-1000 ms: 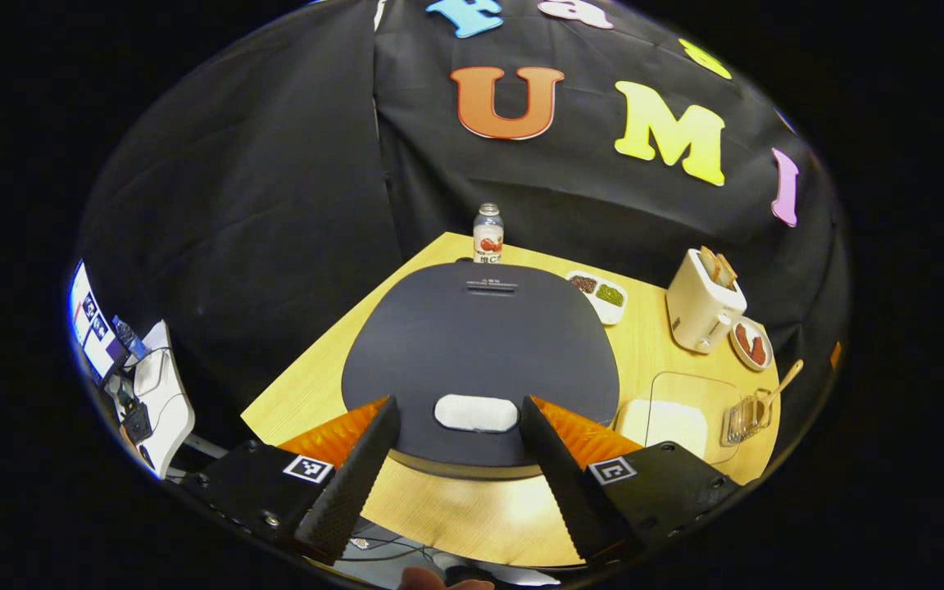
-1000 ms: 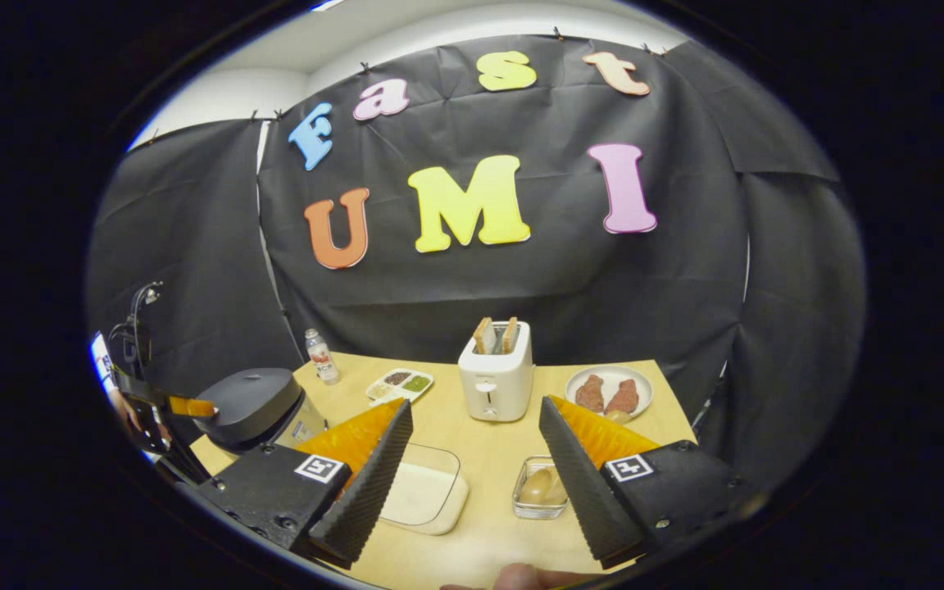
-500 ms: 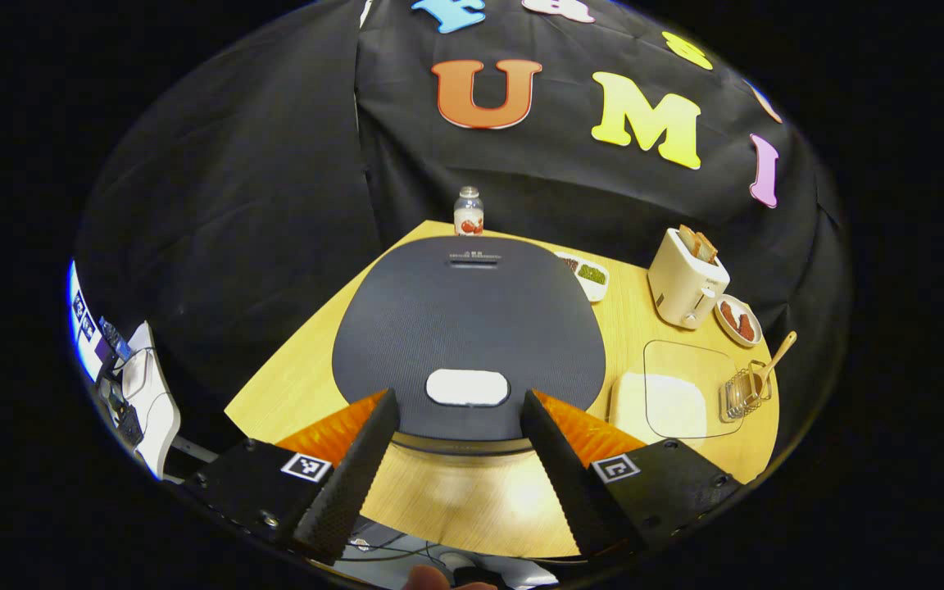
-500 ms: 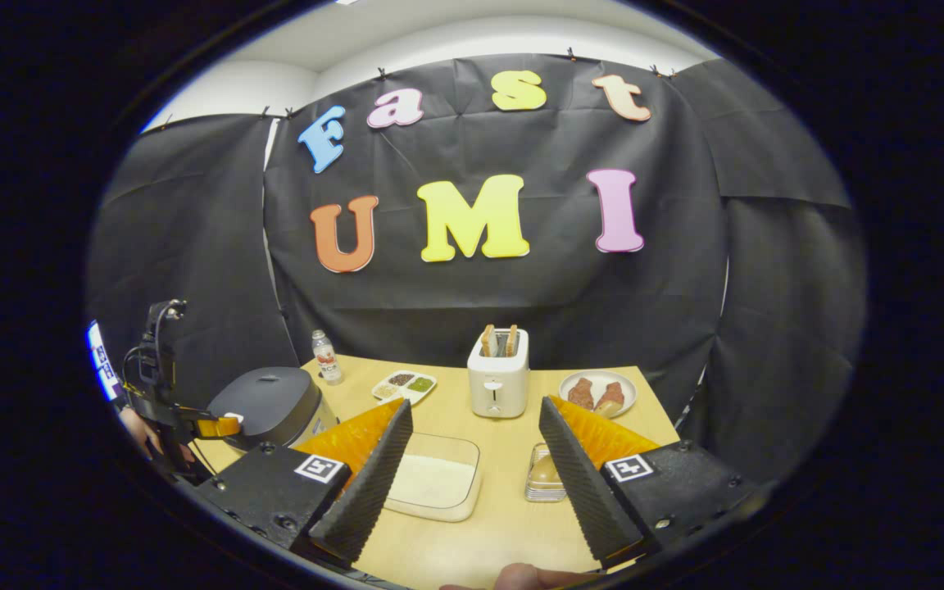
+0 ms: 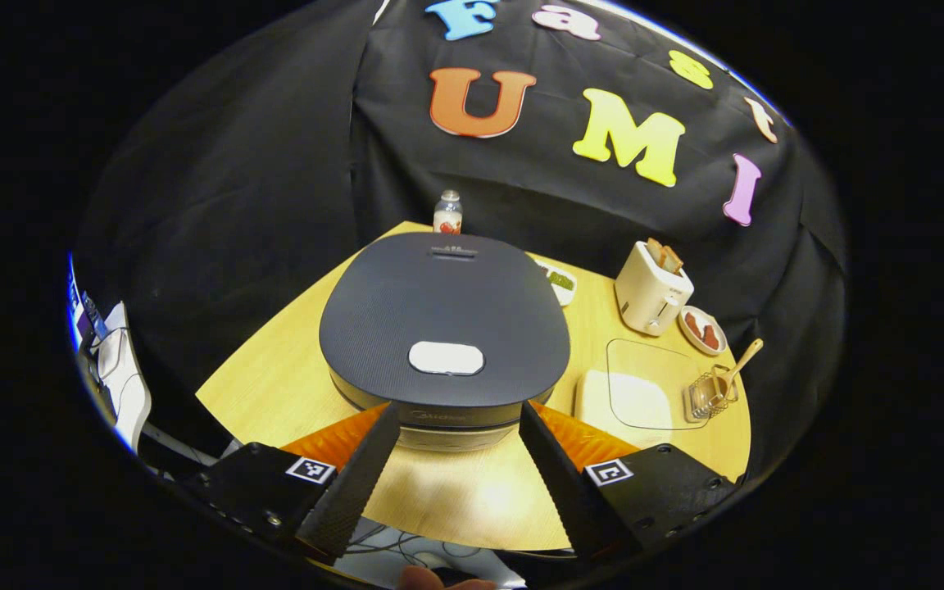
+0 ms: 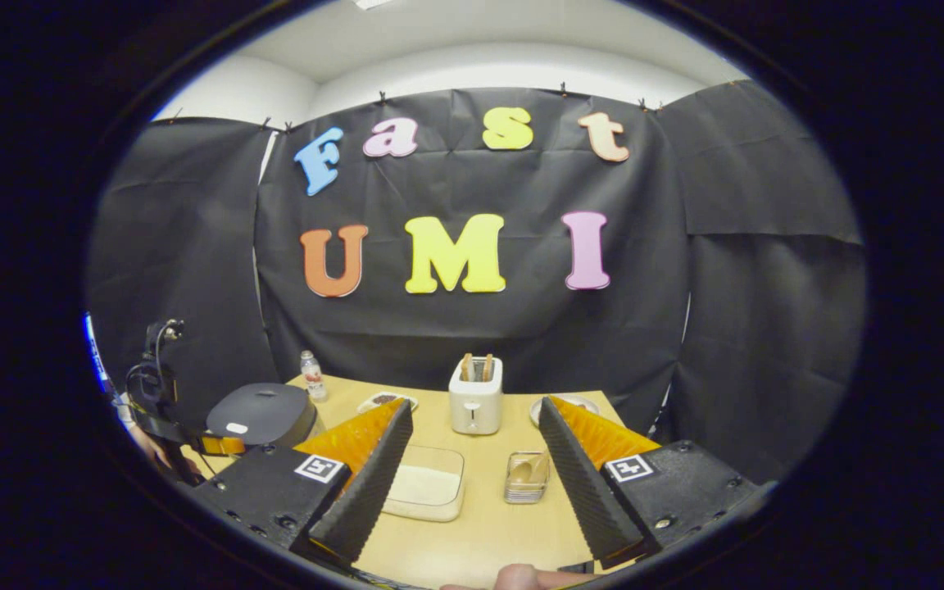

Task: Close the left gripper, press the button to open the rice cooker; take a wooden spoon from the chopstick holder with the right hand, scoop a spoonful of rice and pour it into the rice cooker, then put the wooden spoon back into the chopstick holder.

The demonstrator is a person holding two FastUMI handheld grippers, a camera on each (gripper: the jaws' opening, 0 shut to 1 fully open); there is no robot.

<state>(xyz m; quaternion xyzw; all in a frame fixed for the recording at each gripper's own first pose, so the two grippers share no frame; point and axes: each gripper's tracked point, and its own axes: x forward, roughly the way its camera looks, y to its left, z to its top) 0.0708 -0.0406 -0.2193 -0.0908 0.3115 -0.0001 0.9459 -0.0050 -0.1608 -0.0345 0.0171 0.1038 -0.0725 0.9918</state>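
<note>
The dark rice cooker (image 5: 439, 311) stands with its lid down in the left gripper view, its white button (image 5: 446, 358) on the near part of the lid. My left gripper (image 5: 457, 407) is open just in front of the cooker, touching nothing. To the right lie a clear box of rice (image 5: 636, 393) and a wire chopstick holder (image 5: 708, 396) with the wooden spoon (image 5: 741, 360) standing in it. My right gripper (image 6: 475, 402) is open and empty, held back from the table, with the rice box (image 6: 427, 483) and the holder (image 6: 527, 477) beyond its fingers. The cooker (image 6: 259, 414) is at far left there.
A white toaster (image 5: 652, 287) with bread, a plate of food (image 5: 701, 329), a divided dish (image 5: 558, 281) and a small bottle (image 5: 447, 213) stand along the back of the wooden table (image 5: 275, 385). The black cloth wall closes in behind. The left gripper (image 6: 218, 445) shows beside the cooker.
Both grippers have drawn back from the table. My left fingertips, which flanked the button, now sit in front of the cooker. Both stay open.
</note>
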